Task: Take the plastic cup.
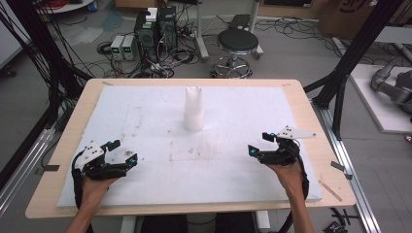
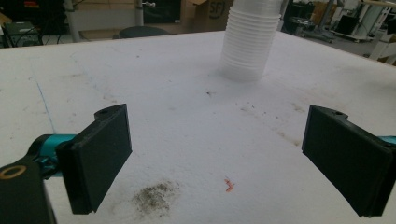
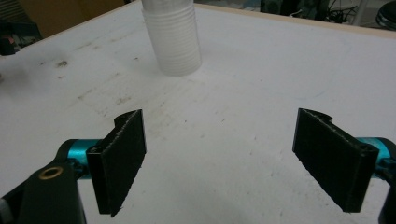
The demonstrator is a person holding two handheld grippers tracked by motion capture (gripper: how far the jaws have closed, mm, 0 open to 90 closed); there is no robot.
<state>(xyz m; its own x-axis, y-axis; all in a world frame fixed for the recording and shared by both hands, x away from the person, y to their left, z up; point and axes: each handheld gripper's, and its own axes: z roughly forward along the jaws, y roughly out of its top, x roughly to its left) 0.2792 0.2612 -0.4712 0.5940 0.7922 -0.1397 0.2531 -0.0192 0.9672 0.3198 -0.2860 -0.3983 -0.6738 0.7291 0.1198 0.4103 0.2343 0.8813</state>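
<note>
Stack of white cups (image 1: 194, 109) stands upright at the far middle of the worktop (image 1: 145, 121), w/ both grippers well apart from it. Left gripper (image 1: 127, 160) near-left, jaws wide open & empty. Right gripper (image 1: 256, 147) near-right, same: jaws spread, nothing between.

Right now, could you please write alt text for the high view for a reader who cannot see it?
A stack of white cups stands mid-table on a stained white board. A person's hands hold the left hand-held gripper and right hand-held gripper near the front corners, jaws pointing inward. A black stool stands on the floor beyond.
</note>
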